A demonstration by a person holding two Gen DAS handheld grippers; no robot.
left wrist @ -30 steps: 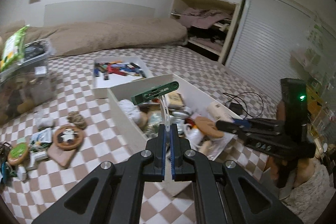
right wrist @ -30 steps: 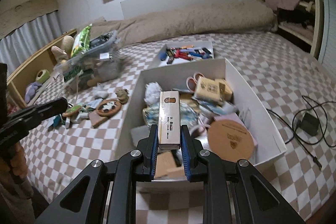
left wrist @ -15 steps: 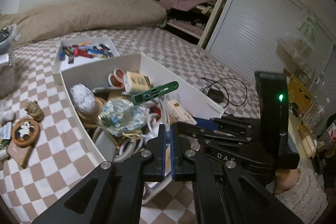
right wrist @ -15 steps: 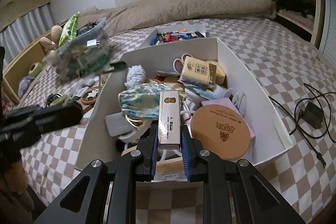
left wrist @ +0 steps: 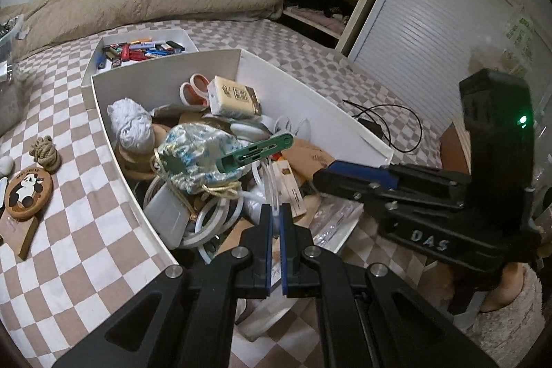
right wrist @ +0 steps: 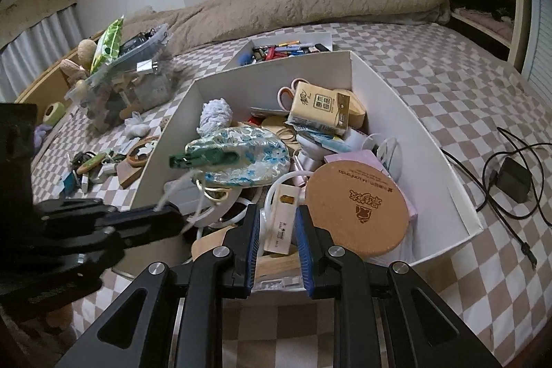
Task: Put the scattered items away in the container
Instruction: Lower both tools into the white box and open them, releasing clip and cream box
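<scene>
**Both grippers over a nearly full box, each carrying one more item**

Left wrist view: the left gripper [left wrist: 275, 223] has its blue pads pressed together on the thin clear handle of a green-headed razor-like tool [left wrist: 257, 152], which juts up and out above the white cardboard box [left wrist: 276, 71]. The box sits on a checked bedspread [left wrist: 69, 250] and is crowded: a floral drawstring pouch [left wrist: 198, 154], a white pom-pom, a yellow carton, pink-handled scissors, white rings. To the right, the right gripper [left wrist: 331, 169] reaches in over the near rim. Left of the box, a panda coaster [left wrist: 27, 192] and a rope knot [left wrist: 45, 152] lie outside it. A smaller tray of pens [left wrist: 138, 49] sits beyond.

Right wrist view: the right gripper [right wrist: 277, 228] pinches a slim cream carton [right wrist: 281, 219] low over the box contents, beside a round cork mat [right wrist: 358, 206]. Far left, a heap of small clutter [right wrist: 93, 168] and a stuffed clear bin [right wrist: 131, 75] lie on the bedspread.

Judgement: most items are in; two held pieces await release, and the left-side clutter remains.
</scene>
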